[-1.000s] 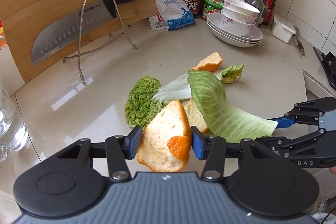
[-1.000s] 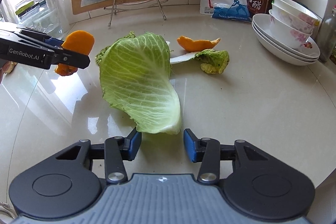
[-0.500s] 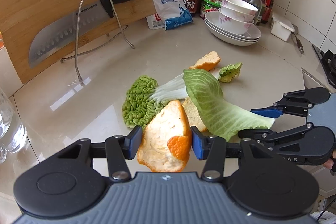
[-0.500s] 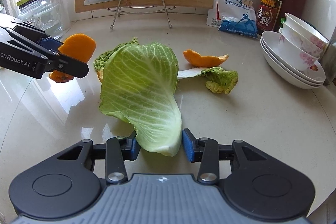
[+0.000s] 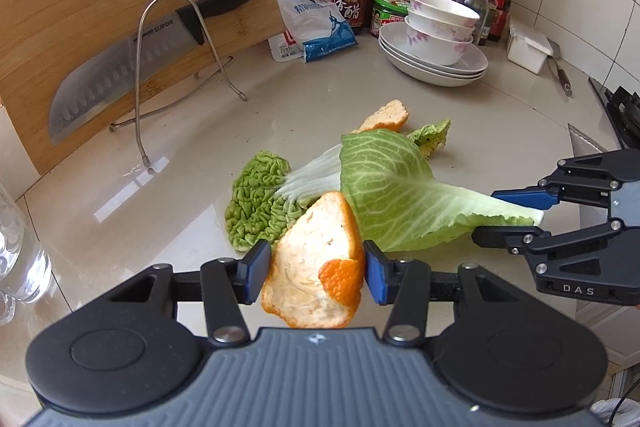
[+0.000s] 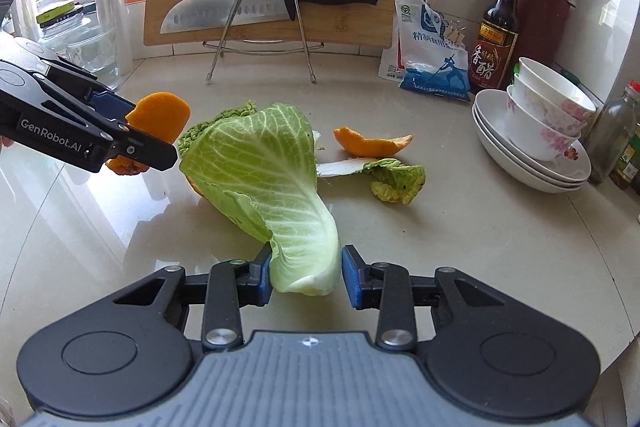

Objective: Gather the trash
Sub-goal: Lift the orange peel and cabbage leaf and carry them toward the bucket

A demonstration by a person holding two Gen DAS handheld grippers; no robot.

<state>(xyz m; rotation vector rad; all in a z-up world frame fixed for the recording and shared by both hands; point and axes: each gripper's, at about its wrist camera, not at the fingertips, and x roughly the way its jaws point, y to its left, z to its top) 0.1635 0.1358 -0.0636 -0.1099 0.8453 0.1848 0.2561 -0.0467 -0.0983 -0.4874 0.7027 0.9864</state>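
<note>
My left gripper [image 5: 316,269] is clamped on the peel [image 5: 316,259], held off the counter [image 5: 200,131] to free the pile. The right gripper [image 6: 306,273] has just been narrowing around the leaf [image 6: 272,179] stem; the left pad touches, the right shows a gap, so no firm grip yet.

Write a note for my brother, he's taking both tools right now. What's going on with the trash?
Left tool: shut on an orange peel.
Right tool: jaws just closing around the big cabbage leaf at its stem end, not pinching yet.
On the counter: another orange peel, a crinkly leaf, a small leaf scrap.
Done: one peel picked up.
Left: grip the cabbage leaf, gather the rest. No bin in view.
</note>
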